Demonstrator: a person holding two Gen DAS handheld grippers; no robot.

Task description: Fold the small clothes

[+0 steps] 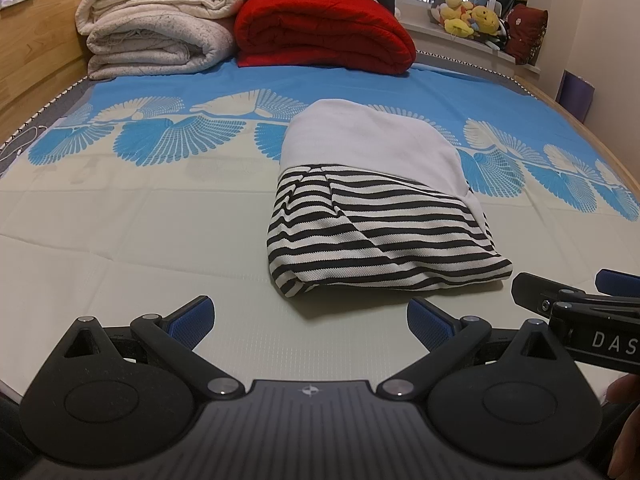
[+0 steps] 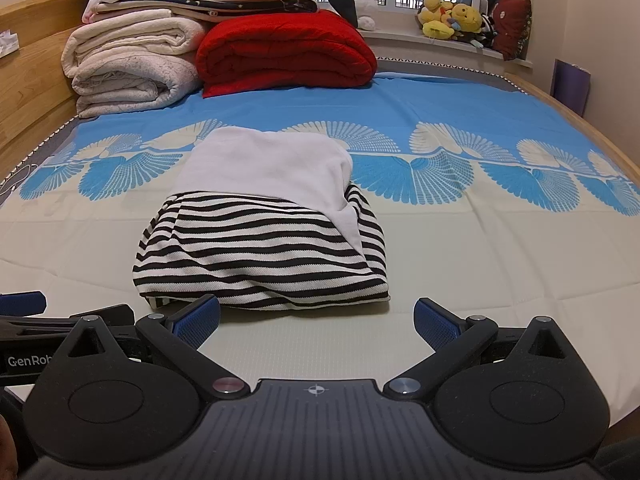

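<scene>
The right gripper (image 2: 316, 322), black with blue-padded fingers (image 2: 198, 320), hovers with its jaws spread wide and empty just short of a folded garment of black-and-white striped knit with a plain white upper part (image 2: 264, 224); the garment lies on a blue and cream bedsheet with a fan-shaped print (image 2: 480, 216); behind it rest a folded red quilt (image 2: 288, 52) and rolled cream blankets (image 2: 128, 64); part of the left gripper (image 2: 24, 320) shows at the left edge.
</scene>
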